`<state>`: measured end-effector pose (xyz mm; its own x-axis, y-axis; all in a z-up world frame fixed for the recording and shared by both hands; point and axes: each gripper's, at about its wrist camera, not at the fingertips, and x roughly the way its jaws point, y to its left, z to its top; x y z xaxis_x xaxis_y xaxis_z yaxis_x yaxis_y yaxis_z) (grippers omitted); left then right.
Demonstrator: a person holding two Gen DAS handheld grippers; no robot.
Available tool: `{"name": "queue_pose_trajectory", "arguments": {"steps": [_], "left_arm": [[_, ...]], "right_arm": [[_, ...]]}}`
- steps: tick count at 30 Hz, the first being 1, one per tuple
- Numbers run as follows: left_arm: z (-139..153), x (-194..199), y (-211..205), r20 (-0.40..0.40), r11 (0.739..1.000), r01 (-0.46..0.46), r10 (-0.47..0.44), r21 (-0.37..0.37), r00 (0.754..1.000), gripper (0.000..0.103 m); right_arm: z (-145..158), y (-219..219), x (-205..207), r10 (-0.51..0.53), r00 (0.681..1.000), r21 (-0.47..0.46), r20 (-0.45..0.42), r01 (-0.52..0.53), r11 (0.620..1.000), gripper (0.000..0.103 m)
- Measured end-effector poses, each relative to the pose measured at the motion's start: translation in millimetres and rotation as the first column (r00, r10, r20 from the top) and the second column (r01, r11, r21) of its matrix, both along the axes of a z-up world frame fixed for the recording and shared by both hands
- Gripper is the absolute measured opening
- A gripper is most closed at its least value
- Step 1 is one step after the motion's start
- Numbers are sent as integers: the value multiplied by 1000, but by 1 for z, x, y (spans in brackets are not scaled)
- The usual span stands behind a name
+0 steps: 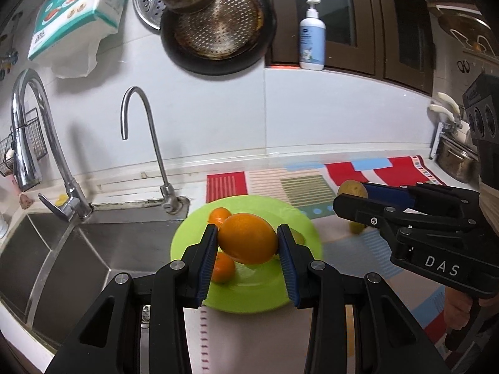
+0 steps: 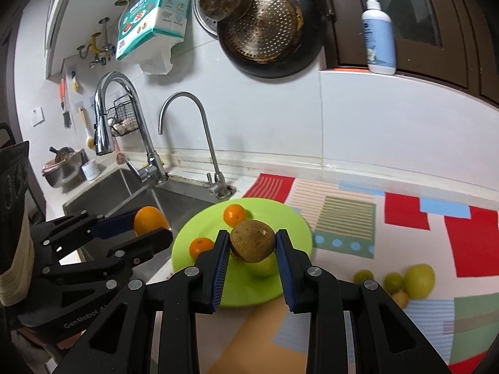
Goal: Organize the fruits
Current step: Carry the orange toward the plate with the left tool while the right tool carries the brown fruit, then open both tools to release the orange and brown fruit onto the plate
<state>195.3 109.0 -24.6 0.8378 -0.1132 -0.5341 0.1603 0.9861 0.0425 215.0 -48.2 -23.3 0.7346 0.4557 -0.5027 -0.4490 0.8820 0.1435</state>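
My left gripper [image 1: 247, 233] is shut on a large orange [image 1: 246, 243], held above a lime-green plate [image 1: 249, 296]. Two small tangerines [image 1: 220, 215] [image 1: 223, 269] lie on that plate. My right gripper [image 2: 252, 237] is shut on a brown round fruit [image 2: 252, 243] over the same plate [image 2: 240, 293], where two tangerines [image 2: 234, 214] [image 2: 201, 247] and a green fruit [image 2: 265, 268] rest. Each gripper shows in the other's view: the right one [image 1: 351, 194] with the brown fruit [image 1: 352, 188], the left one [image 2: 154, 222] with the orange [image 2: 149, 218].
Several green fruits [image 2: 419, 280] lie on the patterned mat [image 2: 405, 218] right of the plate. A steel sink [image 1: 62, 255] with two faucets [image 1: 146, 143] lies to the left. A pan [image 1: 218, 28] hangs on the wall, with a soap bottle [image 1: 312, 37] on the ledge and a pot [image 1: 455, 159] far right.
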Motion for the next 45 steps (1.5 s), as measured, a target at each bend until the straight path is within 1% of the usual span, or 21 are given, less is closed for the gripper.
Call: {"name": "queue_pose_trajectory", "arguments": {"steps": [9,18,26,28,29,30,31,34,36,37,39,41,42,43,45], "left_arm": [[-21,42,19,-50,1000,-22,22,-1,998,38],[-49,82,28,-119,999,-40,40,0,992,38],[-67,104,29,-168,999,-39,40,7,985,38],[-68,105,29,-172,999,-40,42,12,984,46],[-68,105,29,-168,999,-44,46,12,985,56],[-66,104,29,-163,999,-47,48,11,986,58],[-65,103,29,-156,999,-49,50,11,986,58],[-61,100,30,-150,998,-63,65,16,987,59],[-58,96,30,-147,997,-71,72,13,987,62],[-55,93,30,-143,997,-78,79,12,987,64],[-51,88,30,-135,996,-87,87,12,987,70],[-46,80,29,-124,996,-93,94,15,988,72],[-44,78,29,-118,995,-97,99,19,988,75],[-42,74,29,-111,994,-104,105,21,988,77],[-36,66,27,-96,993,-112,114,21,989,82]], "right_arm": [[-14,25,45,17,999,-18,-38,-17,1000,31],[-45,37,94,18,993,-34,-118,-22,999,31],[-66,42,119,10,985,-34,-172,-16,999,31],[-69,42,122,6,984,-35,-179,-12,999,33],[-69,42,123,2,983,-34,-182,-9,999,36],[-69,41,123,-1,983,-33,-183,-5,999,43],[-69,40,123,-4,983,-32,-182,-2,999,45],[-66,37,121,-27,985,-41,-168,21,999,45],[-63,33,117,-44,985,-40,-165,37,998,46],[-61,31,115,-47,986,-39,-161,41,998,50],[-57,27,107,-68,987,-45,-143,62,997,57],[-52,23,98,-85,989,-54,-118,79,995,59],[-50,21,94,-93,990,-60,-110,86,994,62],[-48,20,90,-100,990,-65,-104,94,993,67],[-42,14,81,-121,989,-63,-87,116,991,70]]}}
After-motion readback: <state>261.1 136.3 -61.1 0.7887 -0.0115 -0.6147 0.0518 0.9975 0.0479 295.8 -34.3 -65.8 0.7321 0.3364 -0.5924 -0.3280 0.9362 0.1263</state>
